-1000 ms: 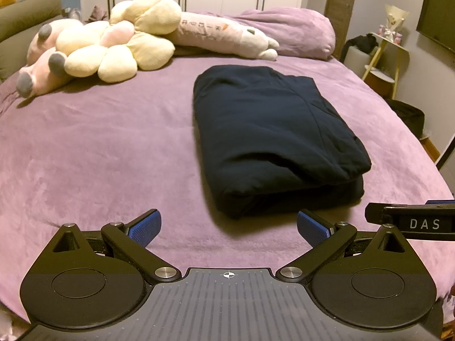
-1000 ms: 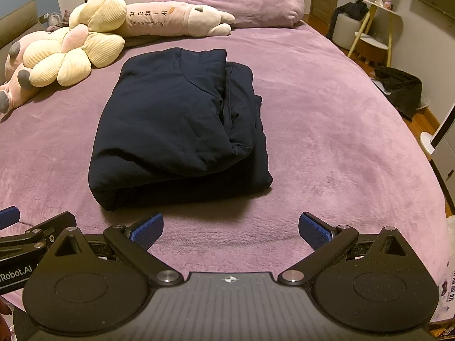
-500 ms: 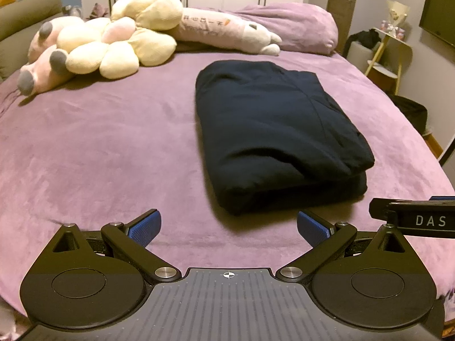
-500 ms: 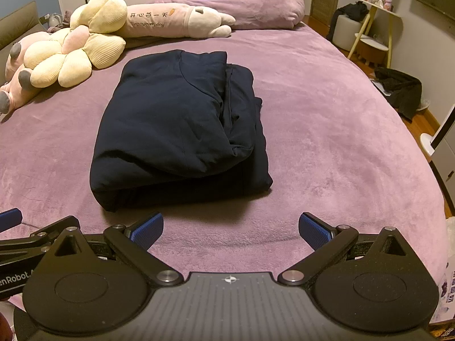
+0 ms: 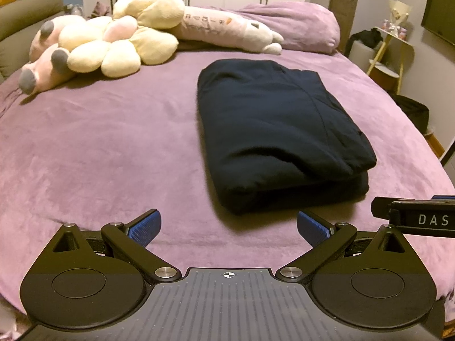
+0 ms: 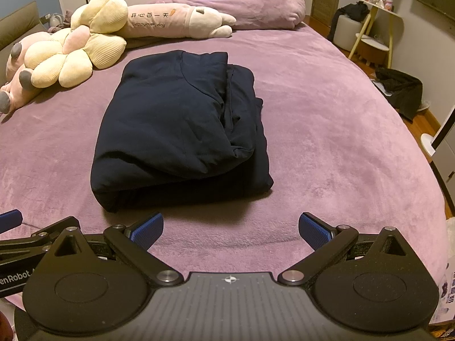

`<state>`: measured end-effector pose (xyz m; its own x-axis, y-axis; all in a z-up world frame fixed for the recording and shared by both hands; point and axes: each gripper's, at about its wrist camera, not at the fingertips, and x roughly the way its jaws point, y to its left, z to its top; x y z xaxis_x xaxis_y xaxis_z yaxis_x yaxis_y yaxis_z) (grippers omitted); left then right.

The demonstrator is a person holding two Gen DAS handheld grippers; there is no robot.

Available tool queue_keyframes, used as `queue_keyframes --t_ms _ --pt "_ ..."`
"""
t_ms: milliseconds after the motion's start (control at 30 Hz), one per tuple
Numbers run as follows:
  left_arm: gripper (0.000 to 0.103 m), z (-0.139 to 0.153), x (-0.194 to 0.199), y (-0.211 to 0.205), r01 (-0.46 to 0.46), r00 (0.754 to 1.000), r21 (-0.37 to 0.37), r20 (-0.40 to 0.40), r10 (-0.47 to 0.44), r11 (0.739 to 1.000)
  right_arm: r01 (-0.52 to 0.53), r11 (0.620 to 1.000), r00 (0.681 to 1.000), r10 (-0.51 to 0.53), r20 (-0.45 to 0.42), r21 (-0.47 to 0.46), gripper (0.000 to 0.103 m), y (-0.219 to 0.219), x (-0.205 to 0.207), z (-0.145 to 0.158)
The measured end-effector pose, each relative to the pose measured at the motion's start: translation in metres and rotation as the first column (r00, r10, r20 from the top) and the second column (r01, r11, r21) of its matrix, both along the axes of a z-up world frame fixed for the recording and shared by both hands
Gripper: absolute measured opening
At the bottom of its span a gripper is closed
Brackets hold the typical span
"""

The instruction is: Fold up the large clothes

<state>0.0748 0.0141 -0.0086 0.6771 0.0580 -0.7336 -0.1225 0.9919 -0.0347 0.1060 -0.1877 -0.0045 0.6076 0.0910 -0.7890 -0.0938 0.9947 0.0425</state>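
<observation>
A dark navy garment (image 5: 278, 130) lies folded into a thick rectangle on the purple bed (image 5: 99, 147). It also shows in the right wrist view (image 6: 179, 125). My left gripper (image 5: 227, 227) is open and empty, held above the bed's near edge, short of the garment. My right gripper (image 6: 230, 230) is open and empty, also just short of the garment's near edge. The right gripper's side shows at the right of the left wrist view (image 5: 418, 218). The left gripper's side shows at the left of the right wrist view (image 6: 34, 236).
Plush toys (image 5: 113, 45) and a long pink pillow (image 5: 227, 28) lie at the far left of the bed. A purple duvet (image 6: 256, 2) is bunched at the head. A stool, side table (image 6: 372, 34) and dark bag (image 6: 403, 91) stand to the right.
Both grippers have drawn back slightly and tilted up, so the garment sits a little farther off. Jaws stayed open. The garment has not moved.
</observation>
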Motion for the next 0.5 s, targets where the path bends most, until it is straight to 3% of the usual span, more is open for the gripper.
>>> queue_keyframes --t_ms 500 --pt "0.103 -0.0021 -0.0009 -0.004 0.017 1.0 0.027 0.017 -0.018 0.999 0.001 1.0 1.0 -0.001 0.002 0.003 0.101 -0.0006 0.0014 0.0011"
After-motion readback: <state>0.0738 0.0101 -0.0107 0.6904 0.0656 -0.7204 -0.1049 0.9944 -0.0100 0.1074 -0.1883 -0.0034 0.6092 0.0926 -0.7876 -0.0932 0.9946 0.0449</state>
